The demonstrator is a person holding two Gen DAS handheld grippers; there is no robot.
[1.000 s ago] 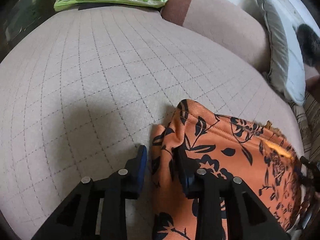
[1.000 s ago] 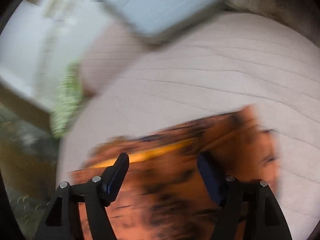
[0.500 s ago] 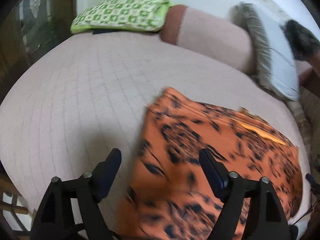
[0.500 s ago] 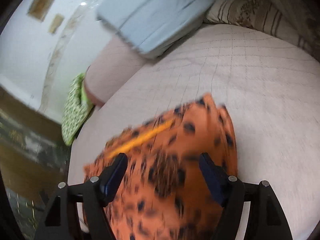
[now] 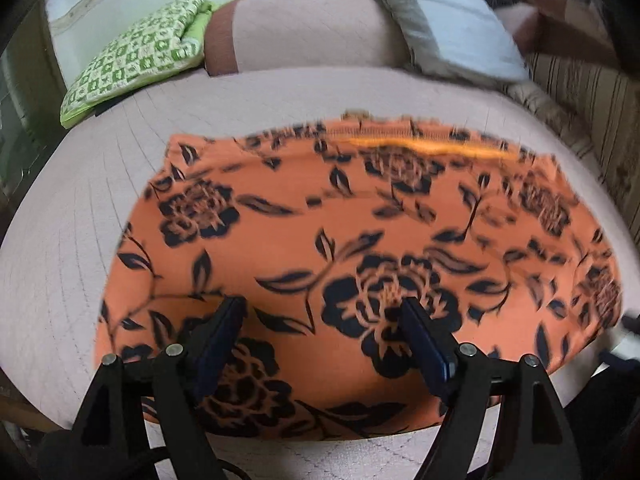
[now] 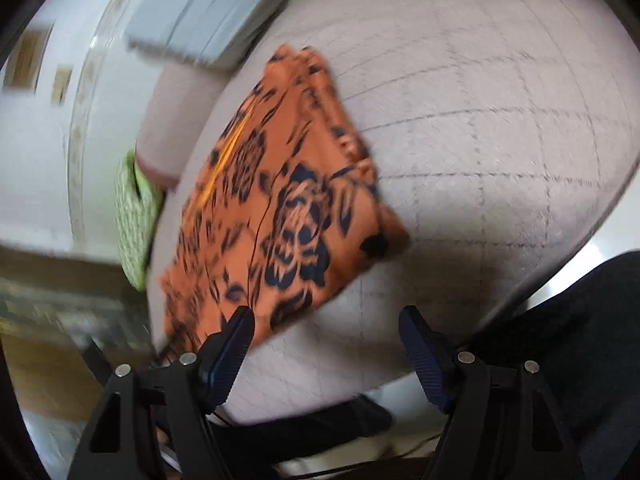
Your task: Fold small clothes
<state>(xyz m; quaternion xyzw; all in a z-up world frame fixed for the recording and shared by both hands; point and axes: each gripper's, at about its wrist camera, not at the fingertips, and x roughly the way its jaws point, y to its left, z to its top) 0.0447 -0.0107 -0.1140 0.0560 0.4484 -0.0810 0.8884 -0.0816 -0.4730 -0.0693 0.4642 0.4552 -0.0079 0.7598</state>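
Since a second ago, both grippers have pulled back from the orange floral garment [image 5: 352, 240], which now lies free and spread flat on the quilted bed cover [image 5: 72, 240]. Before, the left gripper [image 5: 322, 312] had its jaws close together at the garment's edge; they have since opened, and now they stand wide apart above the cloth with nothing pinched between them. The right gripper [image 6: 326, 322] has also just been opening a little; its jaws are apart, and only its left finger overlaps the garment's near corner [image 6: 248, 320] in the picture.

The garment is thin, smooth fabric, orange with black roses and leaves, folded into a broad rectangle with a yellow-orange strip along the far edge. The bed cover is pale pink-grey, stitched in a grid of squares. Behind are a green checked pillow [image 5: 136, 56], a round pink bolster [image 5: 304, 36] and a grey-white cushion [image 5: 448, 20].
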